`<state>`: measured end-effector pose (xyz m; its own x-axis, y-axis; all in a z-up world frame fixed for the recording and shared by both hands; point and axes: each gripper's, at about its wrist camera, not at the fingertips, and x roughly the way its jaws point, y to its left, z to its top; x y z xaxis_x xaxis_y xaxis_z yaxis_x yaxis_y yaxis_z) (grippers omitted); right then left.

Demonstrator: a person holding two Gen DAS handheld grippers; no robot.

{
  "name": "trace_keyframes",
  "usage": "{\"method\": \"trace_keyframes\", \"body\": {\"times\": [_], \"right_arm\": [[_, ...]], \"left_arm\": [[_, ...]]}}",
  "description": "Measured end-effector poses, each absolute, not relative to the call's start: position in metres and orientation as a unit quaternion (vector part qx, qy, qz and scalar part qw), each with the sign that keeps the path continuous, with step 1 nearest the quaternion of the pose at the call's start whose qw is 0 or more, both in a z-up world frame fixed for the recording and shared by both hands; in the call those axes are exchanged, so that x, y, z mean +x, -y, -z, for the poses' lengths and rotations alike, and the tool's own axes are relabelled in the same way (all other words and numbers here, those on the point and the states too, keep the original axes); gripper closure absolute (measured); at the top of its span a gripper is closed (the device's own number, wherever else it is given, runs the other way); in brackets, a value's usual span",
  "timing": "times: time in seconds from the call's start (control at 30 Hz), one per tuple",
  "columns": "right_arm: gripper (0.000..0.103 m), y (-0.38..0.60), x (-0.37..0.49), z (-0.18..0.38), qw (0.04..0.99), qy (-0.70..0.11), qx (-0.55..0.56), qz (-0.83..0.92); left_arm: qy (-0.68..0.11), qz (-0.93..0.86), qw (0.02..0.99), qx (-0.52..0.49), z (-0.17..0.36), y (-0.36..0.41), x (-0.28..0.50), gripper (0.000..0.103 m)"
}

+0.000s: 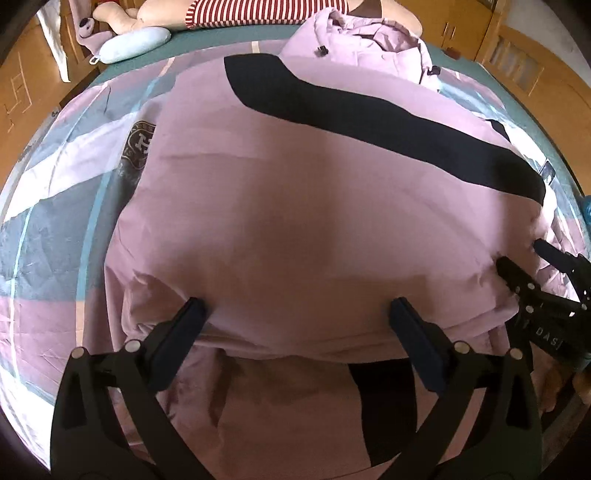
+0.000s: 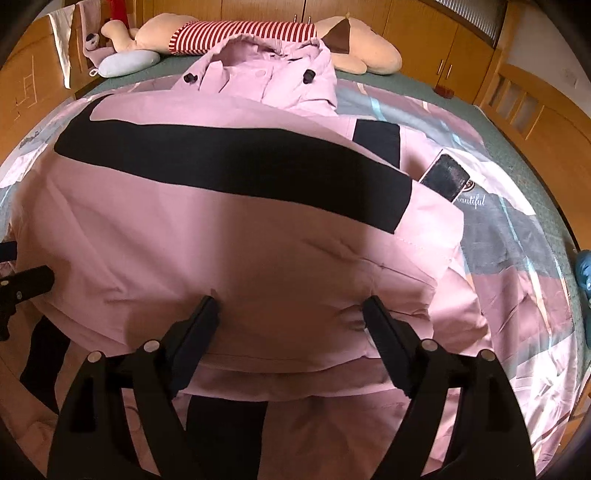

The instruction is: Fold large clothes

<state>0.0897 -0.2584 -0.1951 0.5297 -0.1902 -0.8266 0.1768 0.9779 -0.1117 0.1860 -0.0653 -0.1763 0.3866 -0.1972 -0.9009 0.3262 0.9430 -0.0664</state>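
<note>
A large pink jacket [image 1: 295, 206] with a wide black band [image 1: 369, 118] lies spread on the bed, its hood [image 2: 266, 70] at the far end. Its near part is doubled over, forming a thick folded edge just under the fingers. My left gripper [image 1: 297, 312] is open, both fingertips resting on the pink fabric near that edge with nothing pinched between them. My right gripper [image 2: 291, 304] is open too, its tips on the jacket's near right part. Each wrist view shows the other tool: the right gripper [image 1: 521, 254] at the jacket's right edge, the left gripper [image 2: 26, 264] at its left.
A phone [image 2: 445, 177] lies on the patterned quilt [image 2: 517, 236] beside the jacket's right side. A plush toy in a striped shirt [image 2: 243, 35] and a pale blue pillow [image 2: 127, 62] lie at the bed's far end. Wooden cabinets [image 2: 417, 26] surround the bed.
</note>
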Motion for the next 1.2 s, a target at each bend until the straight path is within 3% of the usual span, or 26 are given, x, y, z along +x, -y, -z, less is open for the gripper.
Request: {"method": "trace_keyframes", "body": {"times": [0.5,0.63,0.7,0.8,0.97,1.07,1.2], "right_arm": [[0.01,0.263,0.089,0.196,0.852,-0.515,-0.003,0.093],[0.01,0.274,0.079,0.179,0.877,-0.471,0.042,0.09],[0.01,0.275,0.079,0.174,0.883,-0.458,0.044,0.096],[0.009,0.276,0.089,0.193,0.857,-0.502,0.034,0.109],[0.004,0.273,0.092,0.2,0.856,-0.501,0.016,0.122],[0.004,0.278,0.09,0.189,0.869,-0.478,0.03,0.122],[0.004,0.28,0.079,0.156,0.914,-0.387,0.049,0.112]], "left_arm": [[-0.529,0.142,0.833,0.076,0.173,0.064,0.184,0.002],[-0.485,0.102,0.862,0.108,0.159,0.053,0.188,0.002],[-0.506,0.1,0.852,0.089,0.167,0.043,0.199,0.002],[-0.535,0.114,0.836,0.047,0.178,0.032,0.212,0.002],[-0.543,0.11,0.831,0.057,0.185,0.033,0.213,0.002],[-0.525,0.106,0.844,0.031,0.173,0.03,0.209,0.002],[-0.487,0.09,0.869,0.002,0.157,0.013,0.212,0.002]]}}
